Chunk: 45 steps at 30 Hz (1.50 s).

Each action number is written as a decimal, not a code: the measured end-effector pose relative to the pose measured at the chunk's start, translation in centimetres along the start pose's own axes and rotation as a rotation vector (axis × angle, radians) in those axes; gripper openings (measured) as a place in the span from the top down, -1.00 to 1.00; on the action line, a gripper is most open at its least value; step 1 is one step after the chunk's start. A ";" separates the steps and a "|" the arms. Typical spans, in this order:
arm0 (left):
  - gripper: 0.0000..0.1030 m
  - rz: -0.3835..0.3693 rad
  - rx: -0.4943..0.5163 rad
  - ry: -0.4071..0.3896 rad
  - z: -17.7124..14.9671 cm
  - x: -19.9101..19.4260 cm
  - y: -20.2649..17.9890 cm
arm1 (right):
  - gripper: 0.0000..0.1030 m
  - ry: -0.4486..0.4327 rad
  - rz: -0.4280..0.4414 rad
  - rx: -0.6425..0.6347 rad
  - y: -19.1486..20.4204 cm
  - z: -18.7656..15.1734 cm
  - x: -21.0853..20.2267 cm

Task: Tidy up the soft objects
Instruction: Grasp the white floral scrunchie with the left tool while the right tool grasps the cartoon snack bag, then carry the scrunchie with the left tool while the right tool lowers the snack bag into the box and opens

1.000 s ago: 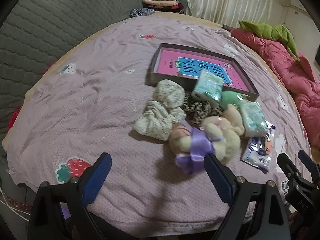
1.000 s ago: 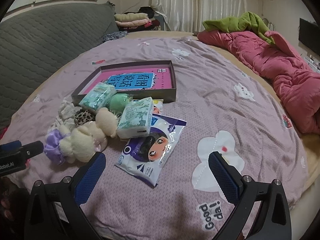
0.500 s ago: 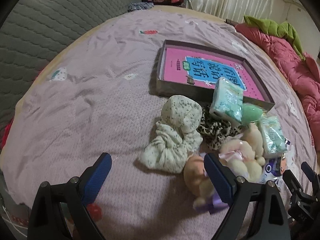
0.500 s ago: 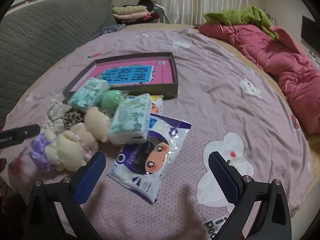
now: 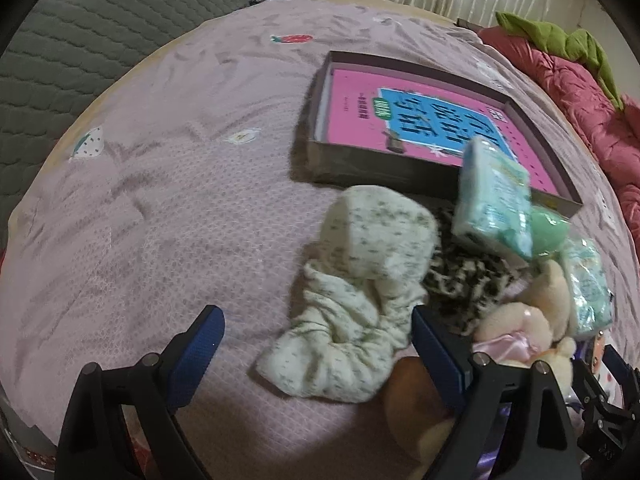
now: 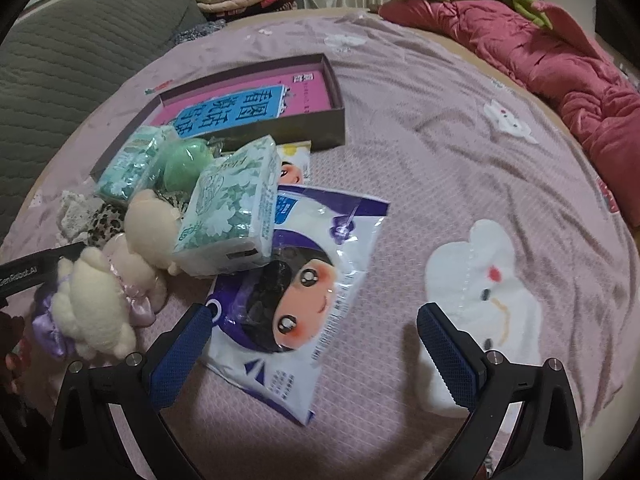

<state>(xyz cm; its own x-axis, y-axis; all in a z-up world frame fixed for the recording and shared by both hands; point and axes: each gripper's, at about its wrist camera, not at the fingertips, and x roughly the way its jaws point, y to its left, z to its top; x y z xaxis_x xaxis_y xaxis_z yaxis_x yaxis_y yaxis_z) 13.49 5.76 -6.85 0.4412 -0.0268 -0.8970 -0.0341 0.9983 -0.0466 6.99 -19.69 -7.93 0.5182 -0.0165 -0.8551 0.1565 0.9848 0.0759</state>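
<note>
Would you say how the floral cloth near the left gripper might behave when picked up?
The floral cloth looks crumpled and gathered, so it will probably hang limp. It seems thin, likely light. Its ruffled folds should pinch easily in the open left gripper.

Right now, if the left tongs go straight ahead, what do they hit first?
Probably the cream floral cloth, lying between the open left tongs just ahead; depth is hard to judge.

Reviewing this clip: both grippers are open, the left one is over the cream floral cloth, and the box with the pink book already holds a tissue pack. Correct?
Not quite. The box holds only the pink book; the right wrist view shows both tissue packs outside it, on the pile. The rest stands: the left gripper is open over the cream floral cloth, and the right gripper is open.
</note>
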 end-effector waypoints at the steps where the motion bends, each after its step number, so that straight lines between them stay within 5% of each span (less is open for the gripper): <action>1: -0.81 0.000 -0.003 0.001 0.0 0.2 0.2 | -1.00 0.006 0.006 0.012 0.1 0.1 0.3; 8: -0.63 -0.007 0.021 -0.005 0.2 1.0 -0.3 | -0.98 0.030 -0.036 0.032 1.4 1.0 1.7; 14: -0.39 -0.030 0.033 -0.009 0.4 1.2 -0.7 | -0.58 0.040 -0.058 0.016 1.0 0.5 1.2; 16: -0.15 -0.052 0.042 -0.008 0.5 1.2 -0.9 | -0.27 0.034 -0.059 0.017 0.6 0.4 0.9; 28: 0.73 -0.202 0.036 0.010 0.7 0.8 -0.8 | 0.08 0.018 0.015 0.029 -2.1 0.1 -0.5; 38: 0.77 -0.303 -0.042 -0.040 0.7 -1.4 0.9 | 0.12 -0.057 0.047 0.040 -3.4 0.5 -2.6; 45: 0.77 -0.272 -0.016 -0.093 1.5 -3.5 0.3 | 0.12 -0.131 0.074 -0.014 -2.3 1.4 -4.1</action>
<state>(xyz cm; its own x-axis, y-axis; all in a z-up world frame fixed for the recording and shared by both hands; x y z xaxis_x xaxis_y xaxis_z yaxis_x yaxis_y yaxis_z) 13.31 6.21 -3.05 0.5165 -0.2878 -0.8065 0.0827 0.9542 -0.2875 5.64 -22.15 -3.87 0.6332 0.0350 -0.7732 0.1022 0.9865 0.1283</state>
